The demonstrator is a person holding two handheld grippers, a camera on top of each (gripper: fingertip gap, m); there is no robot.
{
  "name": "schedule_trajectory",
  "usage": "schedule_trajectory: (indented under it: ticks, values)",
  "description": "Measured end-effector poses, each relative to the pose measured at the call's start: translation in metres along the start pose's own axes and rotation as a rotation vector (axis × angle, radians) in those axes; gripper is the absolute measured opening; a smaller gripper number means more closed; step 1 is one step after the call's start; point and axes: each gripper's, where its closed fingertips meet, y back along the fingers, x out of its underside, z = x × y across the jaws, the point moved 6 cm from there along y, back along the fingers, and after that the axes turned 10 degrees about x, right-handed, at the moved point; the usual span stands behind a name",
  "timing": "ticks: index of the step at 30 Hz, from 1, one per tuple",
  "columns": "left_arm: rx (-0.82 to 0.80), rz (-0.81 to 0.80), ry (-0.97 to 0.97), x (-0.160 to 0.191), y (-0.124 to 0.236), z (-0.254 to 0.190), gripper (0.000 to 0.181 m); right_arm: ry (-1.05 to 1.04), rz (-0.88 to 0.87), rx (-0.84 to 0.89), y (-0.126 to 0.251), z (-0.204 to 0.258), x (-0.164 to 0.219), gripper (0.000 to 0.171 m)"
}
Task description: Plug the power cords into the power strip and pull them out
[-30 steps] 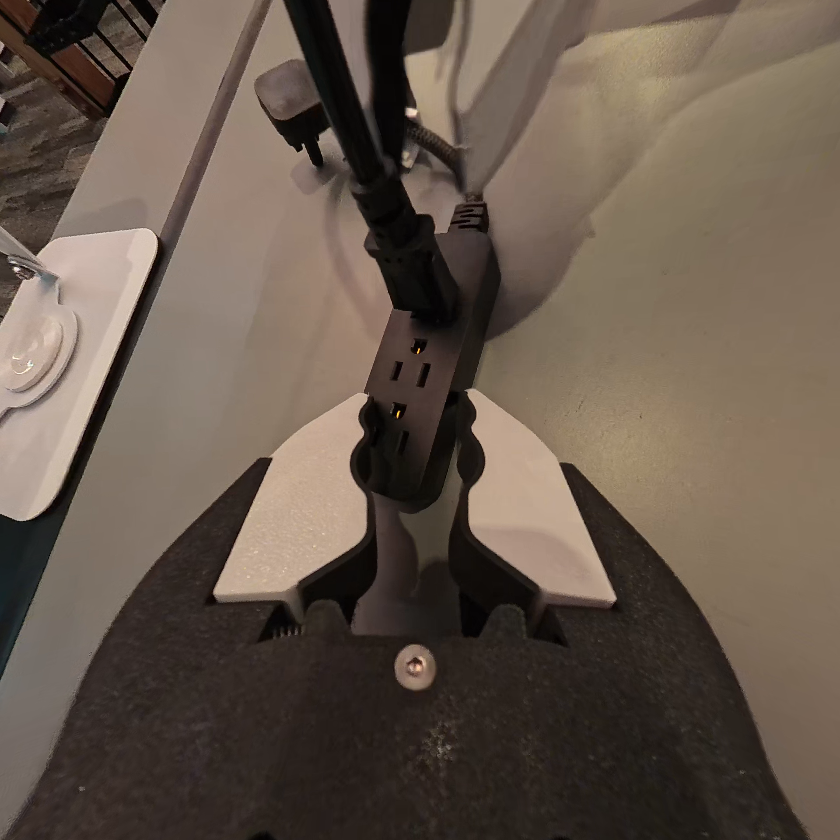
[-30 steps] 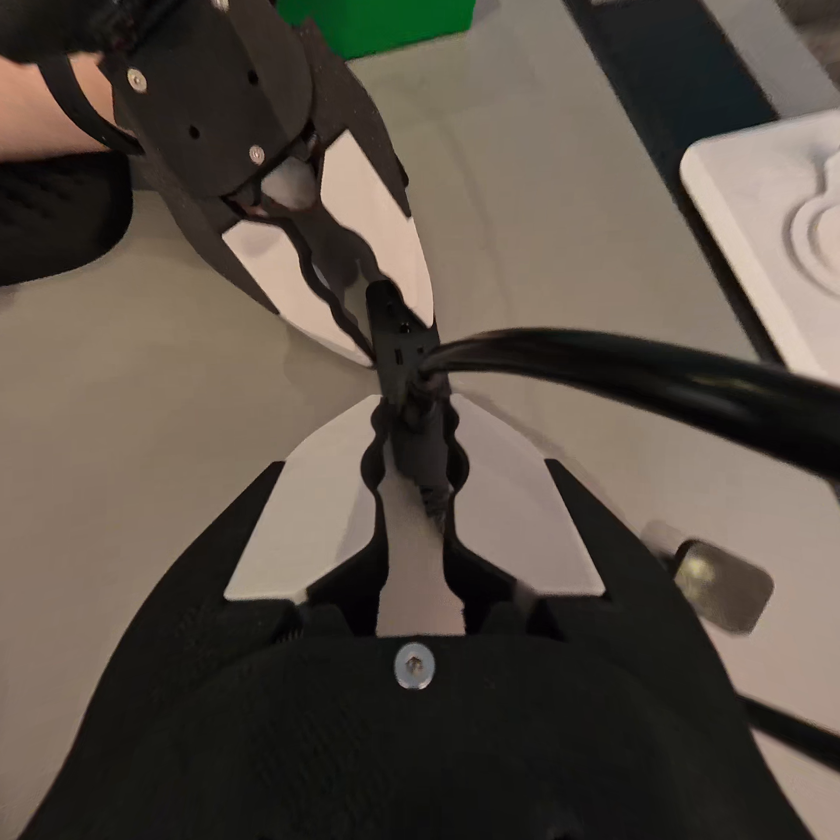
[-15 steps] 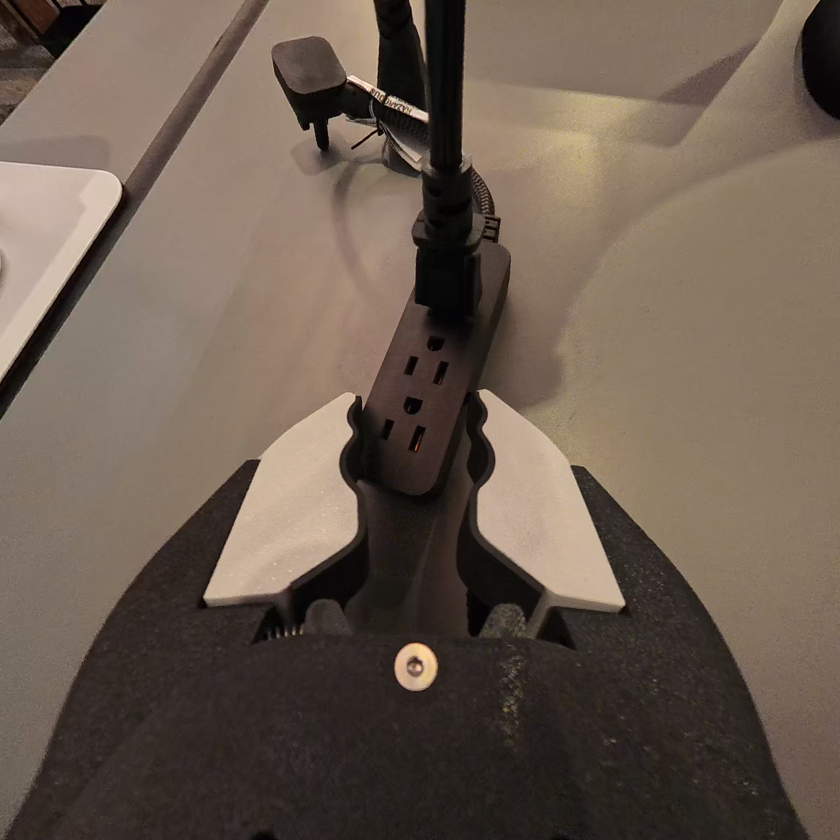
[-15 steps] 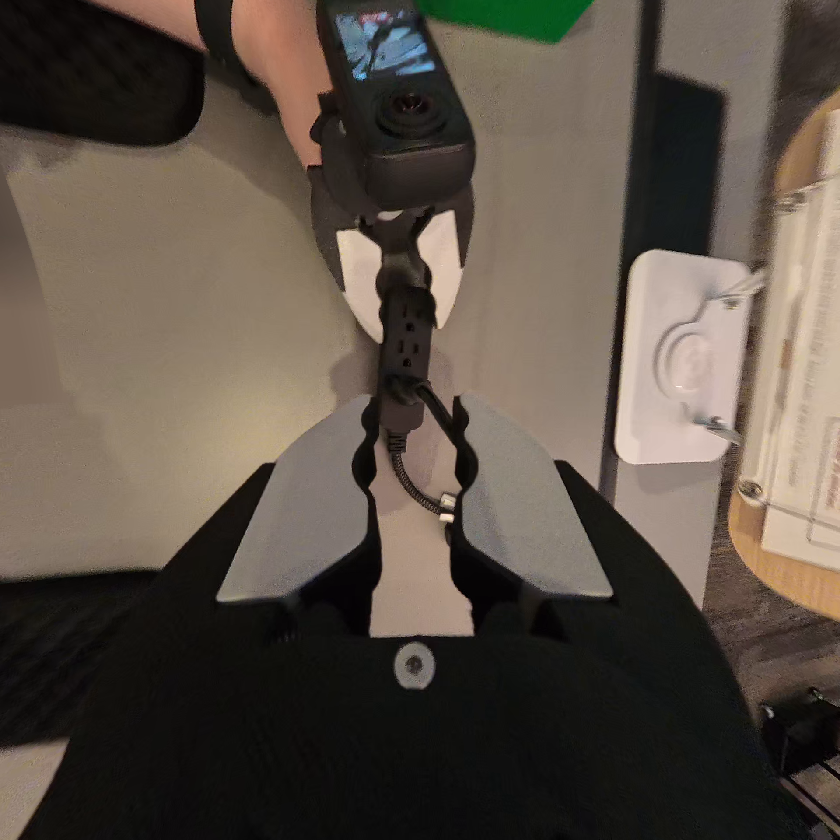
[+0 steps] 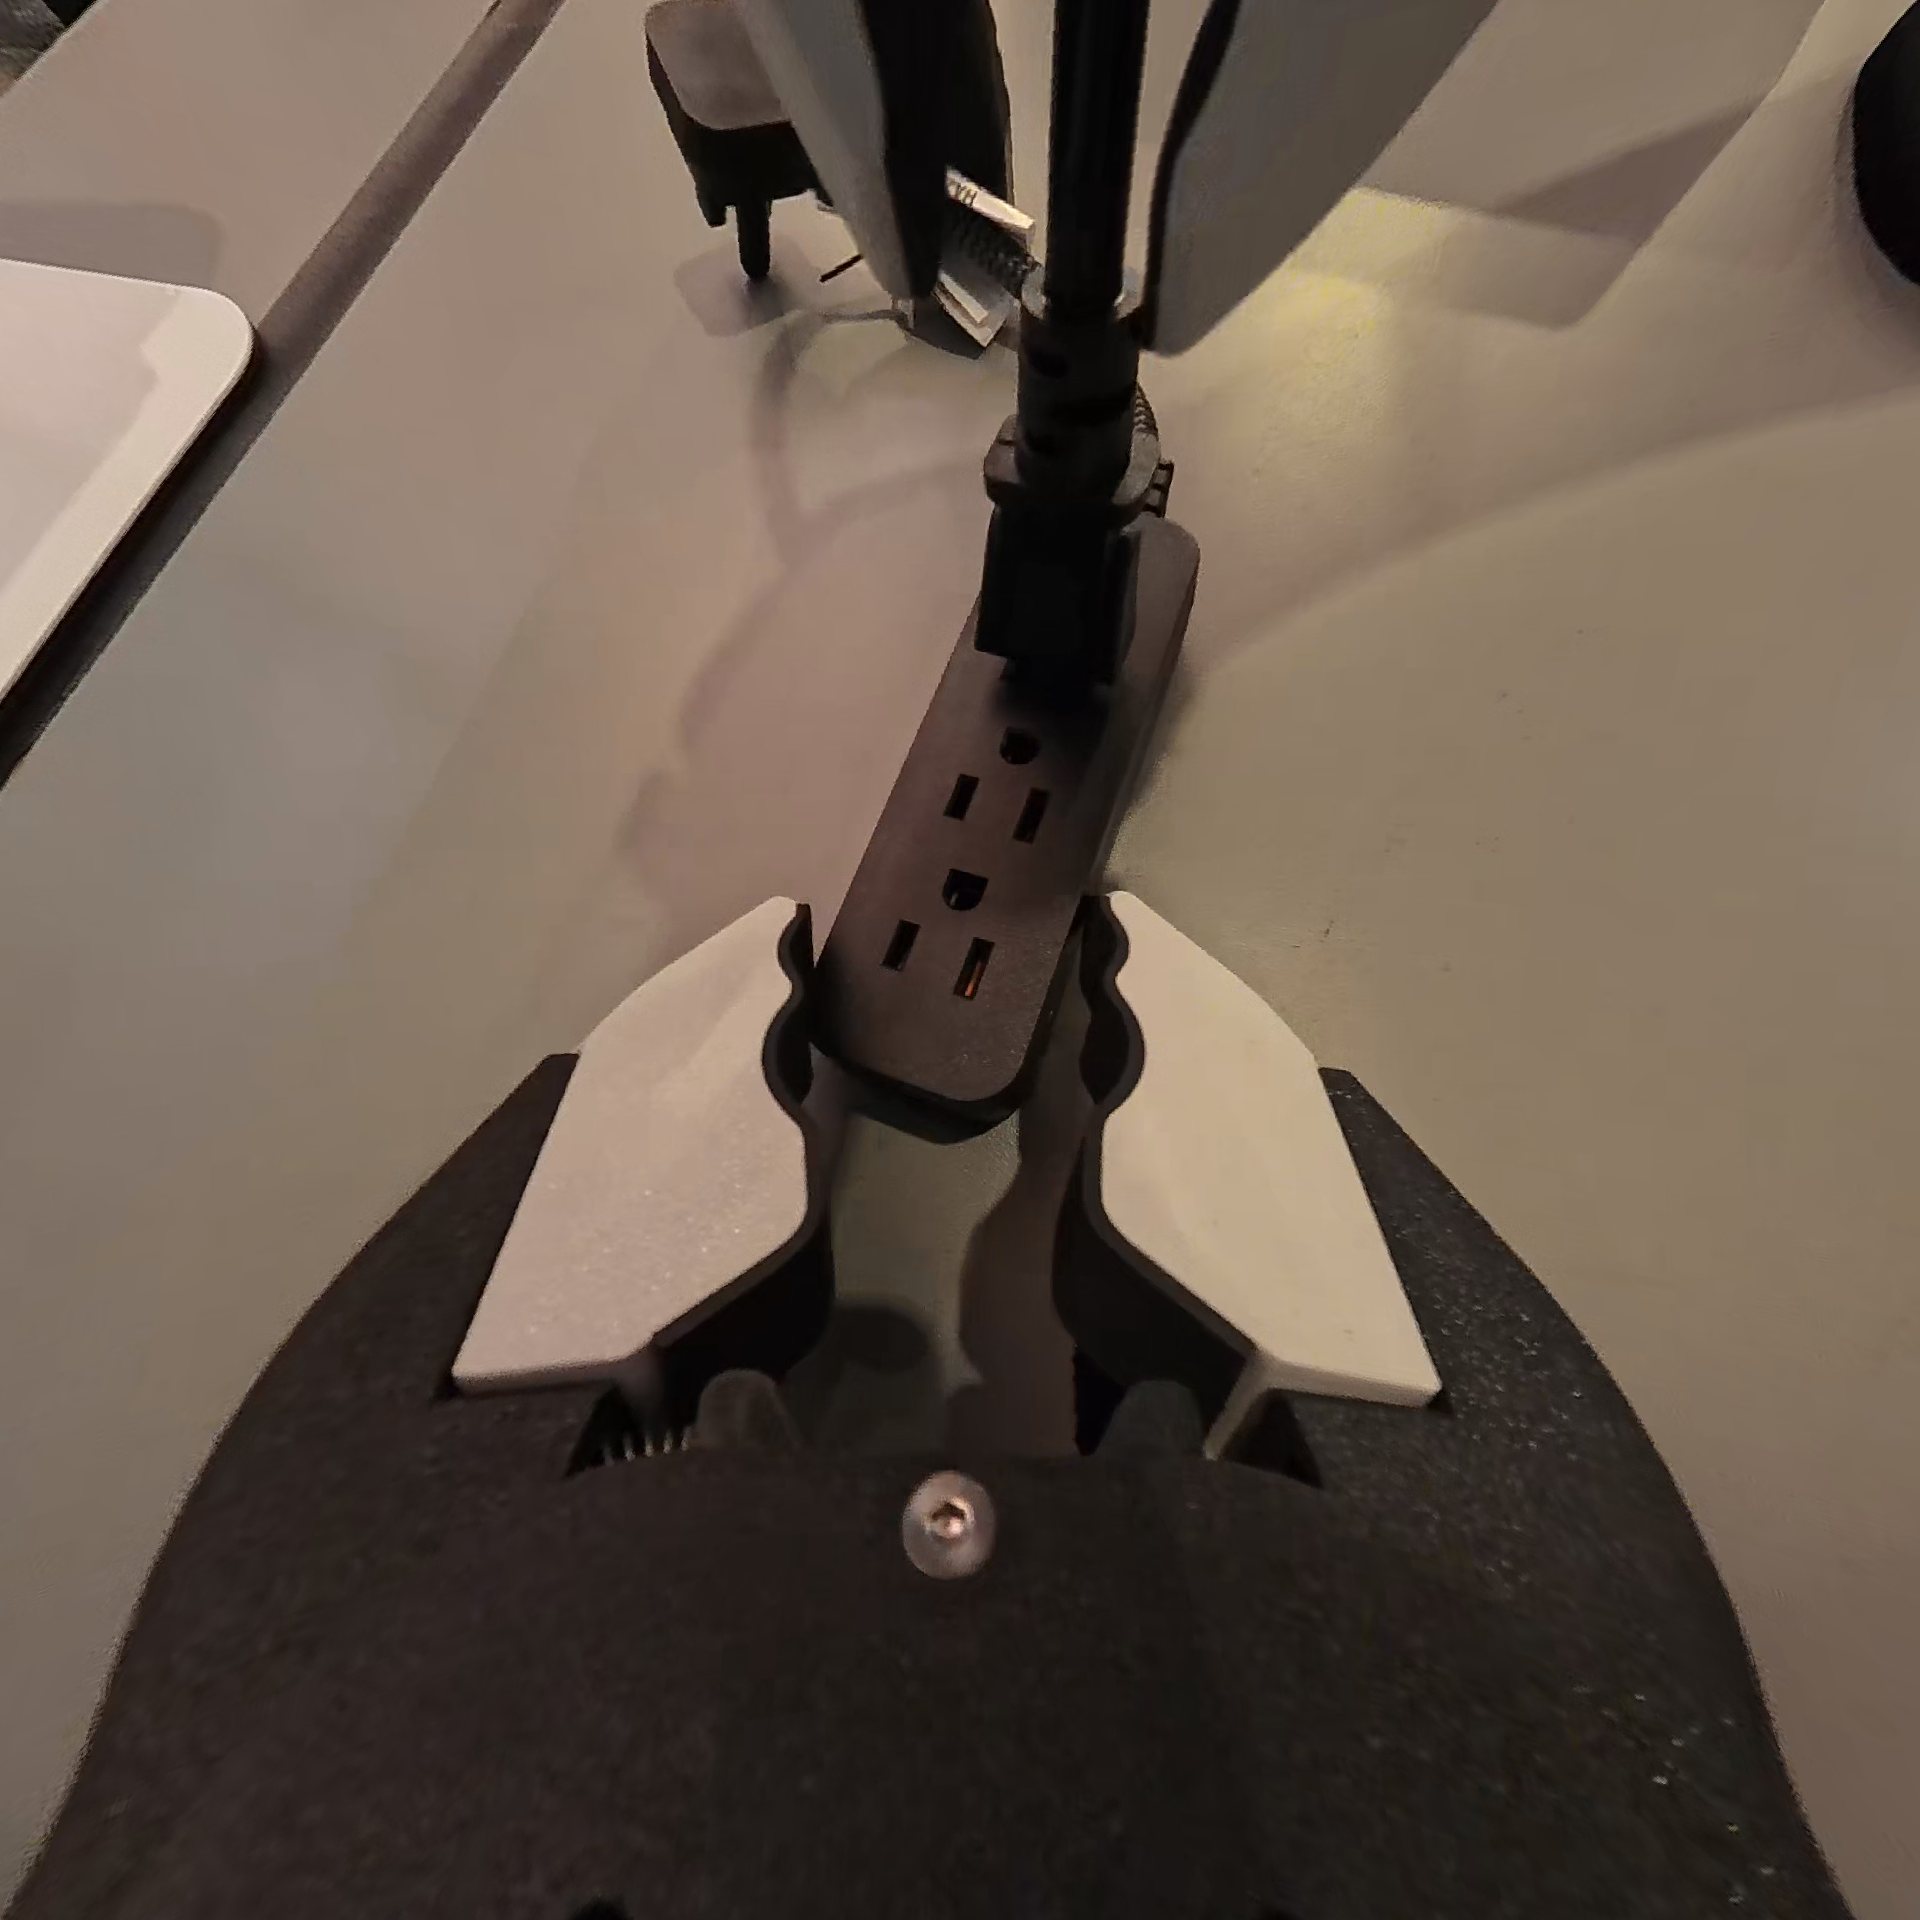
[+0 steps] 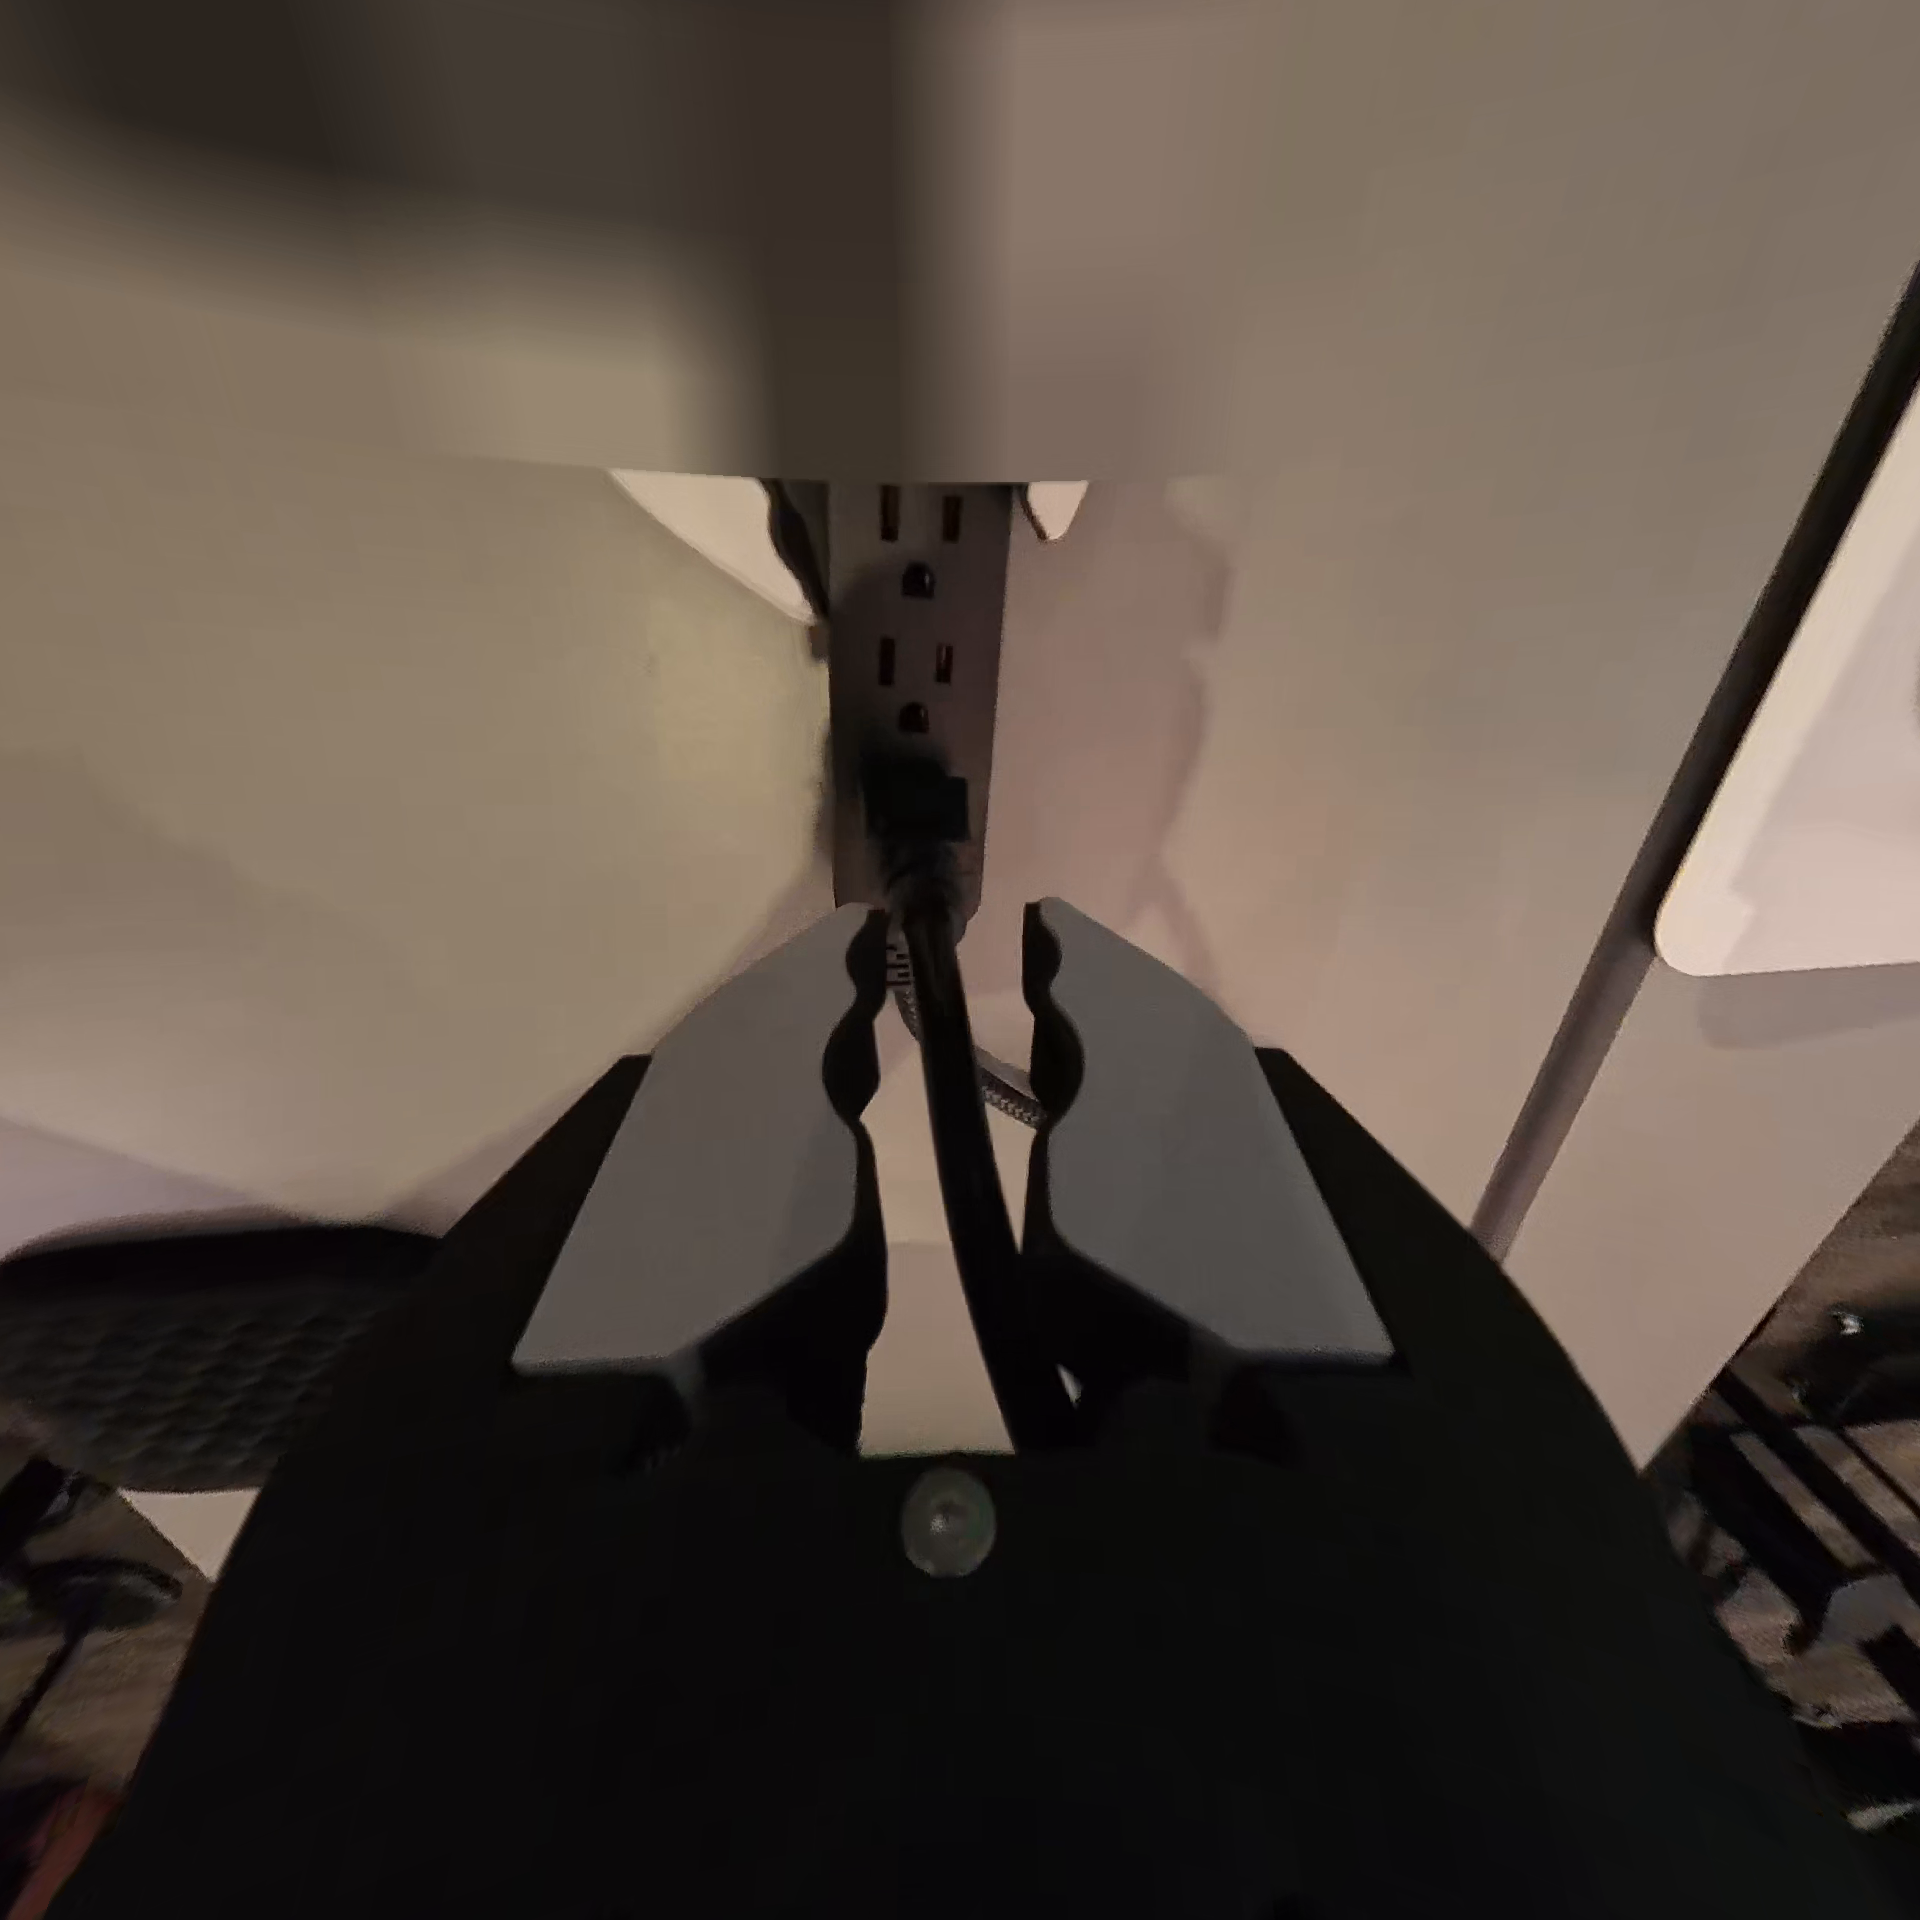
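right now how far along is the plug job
Done: one black plug sits in the far outlet of the power strip.
In hand: the left tool clamps the strip's near end; the right tool is open around that plug's cord.
Left: two outlets are empty, and a second plug lies on the table.

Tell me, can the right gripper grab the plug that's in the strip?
Probably yes. The right gripper is open, its fingers either side of the cord, and the plug sits just ahead in the strip. Nothing blocks it.
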Motion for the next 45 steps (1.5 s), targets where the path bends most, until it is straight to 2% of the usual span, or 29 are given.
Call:
schedule_trajectory:
  ticks: [14, 23, 32, 40, 43, 45]
  values:
    - [-0.012, 0.008, -0.015, 0.0, -0.001, -0.001, 0.049, 0.0, 0.039, 0.0, -0.008, 0.009, -0.003, 0.019]
    - [-0.007, 0.007, -0.013, 0.001, -0.001, -0.002, 0.049, 0.071, 0.022, 0.061, -0.013, 0.014, -0.003, 0.02]
    - [-0.007, 0.006, -0.015, 0.001, -0.001, -0.002, 0.049, 0.041, 0.029, 0.065, -0.013, 0.015, -0.002, 0.021]
    - [-0.003, 0.005, -0.014, 0.001, 0.0, -0.002, 0.049, 0.055, 0.0, 0.089, -0.008, 0.014, -0.003, 0.025]
    - [-0.003, 0.005, -0.015, 0.001, 0.0, -0.002, 0.049, 0.031, -0.068, 0.087, 0.005, 0.014, -0.006, 0.025]
    - [0.003, 0.004, -0.008, 0.001, 0.0, -0.002, 0.049, -0.014, -0.132, 0.097, 0.014, 0.014, -0.009, 0.033]
